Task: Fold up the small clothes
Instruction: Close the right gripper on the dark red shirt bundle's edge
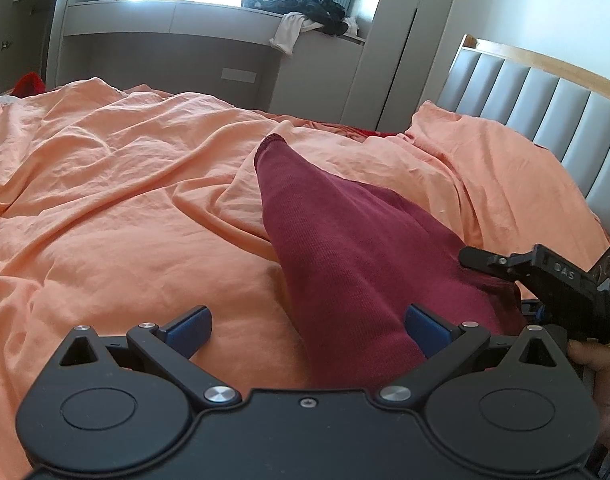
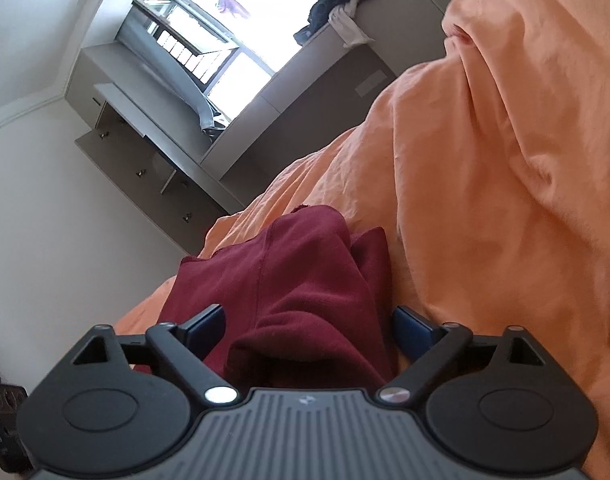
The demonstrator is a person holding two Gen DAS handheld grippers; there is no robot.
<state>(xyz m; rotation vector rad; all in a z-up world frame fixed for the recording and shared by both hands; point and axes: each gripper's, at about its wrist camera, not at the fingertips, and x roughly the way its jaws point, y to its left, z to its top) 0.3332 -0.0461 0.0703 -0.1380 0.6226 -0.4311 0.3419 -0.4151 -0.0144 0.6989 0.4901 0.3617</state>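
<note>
A dark red knitted garment (image 1: 345, 240) lies on the orange bed sheet (image 1: 125, 200), stretched away from me toward the middle of the bed. My left gripper (image 1: 307, 330) is open, its blue pads wide apart, with the near end of the garment lying between them. My right gripper (image 1: 545, 276) shows at the right edge of the left wrist view, at the garment's right side. In the right wrist view the right gripper (image 2: 309, 332) is open, and bunched red cloth (image 2: 297, 280) lies between its pads.
A grey padded headboard (image 1: 545, 100) stands at the right. An orange pillow (image 1: 485, 152) lies in front of it. A grey window bench (image 1: 185, 40) behind the bed carries a heap of dark and white clothes (image 1: 309, 16). A red item (image 1: 29, 84) lies at the far left.
</note>
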